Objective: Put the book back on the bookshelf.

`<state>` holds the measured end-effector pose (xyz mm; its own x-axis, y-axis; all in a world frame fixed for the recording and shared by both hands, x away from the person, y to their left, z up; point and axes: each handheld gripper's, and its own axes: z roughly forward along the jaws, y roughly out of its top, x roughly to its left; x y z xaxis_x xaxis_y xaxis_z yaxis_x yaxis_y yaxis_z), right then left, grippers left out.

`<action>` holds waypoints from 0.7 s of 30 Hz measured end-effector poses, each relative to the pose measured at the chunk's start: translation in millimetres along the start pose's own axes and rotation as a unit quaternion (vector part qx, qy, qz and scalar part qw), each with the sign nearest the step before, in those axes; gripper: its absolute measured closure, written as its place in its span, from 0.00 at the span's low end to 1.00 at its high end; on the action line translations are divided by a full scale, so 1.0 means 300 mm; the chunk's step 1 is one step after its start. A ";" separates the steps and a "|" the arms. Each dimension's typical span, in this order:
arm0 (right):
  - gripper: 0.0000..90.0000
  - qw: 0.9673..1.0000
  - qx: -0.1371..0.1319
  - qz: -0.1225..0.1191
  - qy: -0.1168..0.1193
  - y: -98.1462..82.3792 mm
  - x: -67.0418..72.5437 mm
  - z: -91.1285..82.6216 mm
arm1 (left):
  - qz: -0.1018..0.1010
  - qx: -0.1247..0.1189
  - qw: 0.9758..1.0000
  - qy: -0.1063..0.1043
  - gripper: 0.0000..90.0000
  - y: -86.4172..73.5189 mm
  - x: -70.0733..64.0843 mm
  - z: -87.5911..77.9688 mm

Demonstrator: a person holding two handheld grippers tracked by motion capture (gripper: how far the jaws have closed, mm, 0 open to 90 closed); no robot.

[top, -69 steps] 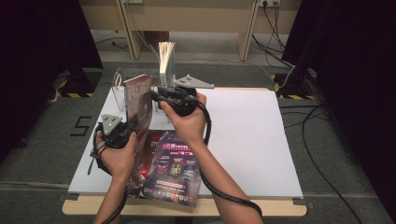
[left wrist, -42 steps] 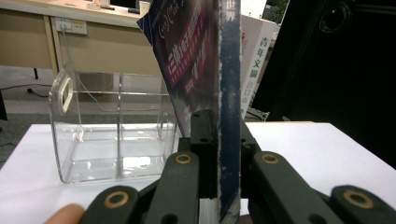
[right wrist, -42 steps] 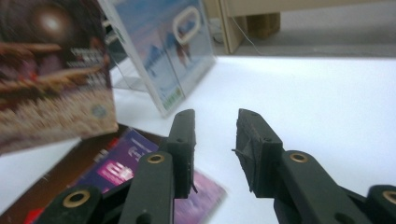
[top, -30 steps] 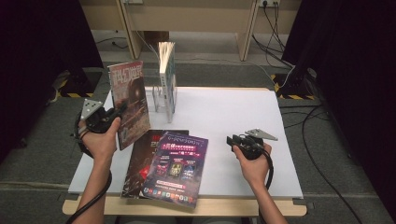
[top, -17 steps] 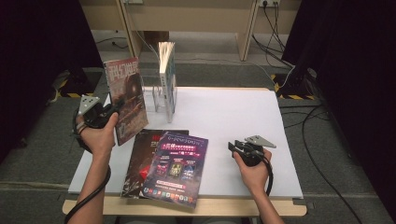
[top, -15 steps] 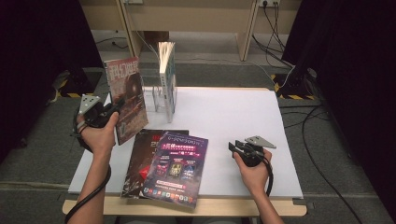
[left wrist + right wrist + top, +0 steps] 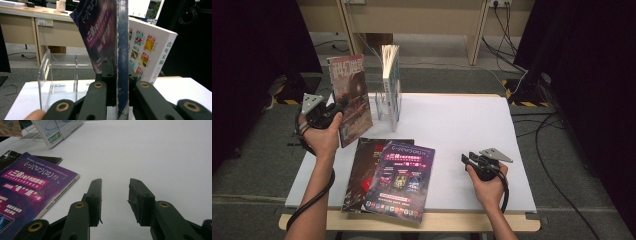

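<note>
A clear acrylic rack (image 7: 382, 107) at the white table's (image 7: 472, 125) twelve o'clock edge holds one thick book (image 7: 391, 85) upright. At ten o'clock, the left gripper (image 7: 334, 107) clenches a magazine (image 7: 351, 100) by its lower edge, off the table, long axis vertical, cover tilted slightly. The right gripper (image 7: 113, 195), jaws just opening and empty, rests at four o'clock beside the purple magazine (image 7: 399, 177).

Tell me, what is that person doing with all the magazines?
The person is putting magazines into a clear rack at the back of the table. The left gripper is clamped on one magazine, held upright beside the rack, where a thick book already stands. The right gripper is open with nothing in it, near two more magazines lying flat.
</note>
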<state>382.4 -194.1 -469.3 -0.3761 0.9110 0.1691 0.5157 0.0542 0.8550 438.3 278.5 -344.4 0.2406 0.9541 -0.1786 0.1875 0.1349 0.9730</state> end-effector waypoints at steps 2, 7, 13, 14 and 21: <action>0.70 1.000 0.000 -0.001 0.000 0.001 -0.001 0.000 | 0.002 -0.002 1.000 0.000 0.93 0.004 0.002 0.010; 0.70 1.000 0.003 -0.004 -0.002 -0.001 0.000 0.002 | 0.005 -0.004 1.000 -0.001 0.93 0.014 0.001 0.041; 0.70 1.000 0.002 0.001 -0.001 0.004 0.013 -0.004 | 0.010 -0.010 1.000 0.008 0.93 0.023 0.000 0.061; 0.70 1.000 0.003 0.001 0.000 0.004 0.015 -0.005 | 0.011 -0.011 1.000 0.011 0.93 0.024 0.000 0.064; 0.71 1.000 0.001 0.002 0.001 0.004 0.015 -0.004 | 0.012 -0.011 1.000 0.014 0.93 0.033 0.000 0.099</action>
<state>380.5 -190.5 -467.0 -0.3748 0.9108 0.1730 0.5191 0.0516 0.8532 468.4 272.0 -339.0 0.2179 0.9641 -0.1518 0.1613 0.1179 0.9798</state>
